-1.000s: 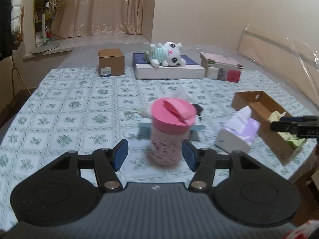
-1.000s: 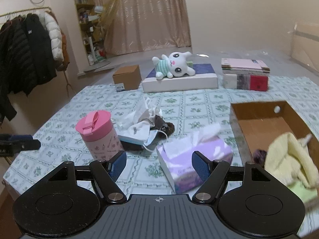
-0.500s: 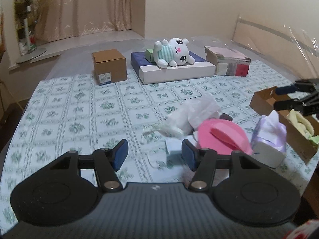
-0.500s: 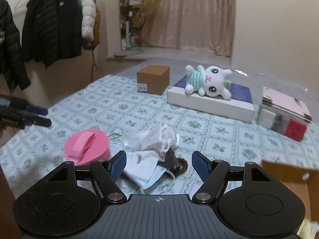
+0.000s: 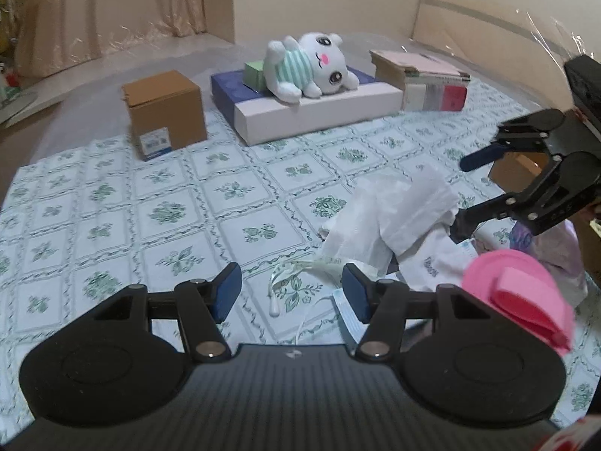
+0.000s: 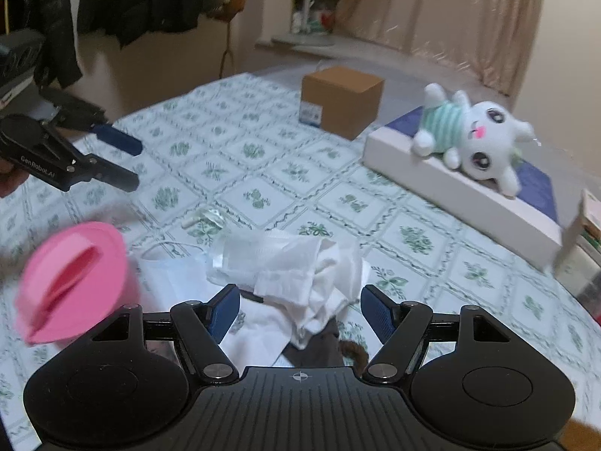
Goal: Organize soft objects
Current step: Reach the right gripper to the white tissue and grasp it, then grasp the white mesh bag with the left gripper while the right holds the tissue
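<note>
The jaws of both grippers stand apart with nothing between them: the left gripper (image 5: 289, 293) hangs over bare patterned cloth beside the soft heap, and the right gripper (image 6: 300, 310) sits low over that heap, its blue pads flanking the white tissue.

The table (image 5: 112, 206) wears a pale cloth printed with green floral squares. At its far side lies a flat white-and-navy rectangular box (image 5: 311, 103), and on top of it a white plush bunny in a mint-striped shirt (image 5: 311, 67) lies on its side next to a small green carton (image 5: 254, 71). Beside that box stands a closed brown cardboard cube with a printed label (image 5: 165, 112), its contents hidden. A stack of books with a pink cover on top (image 5: 424, 80) sits at the other end.

In the middle of the table lies the heap of crumpled white tissues and cloth (image 6: 296, 263), with a light blue face mask (image 6: 172, 274) at its edge and something dark underneath. A pink round plastic lid with a flip tab (image 6: 75, 282) tops a cup just beside the heap; the cup's inside cannot be seen. An open brown cardboard box (image 5: 516, 169) shows only a corner behind the right gripper.
</note>
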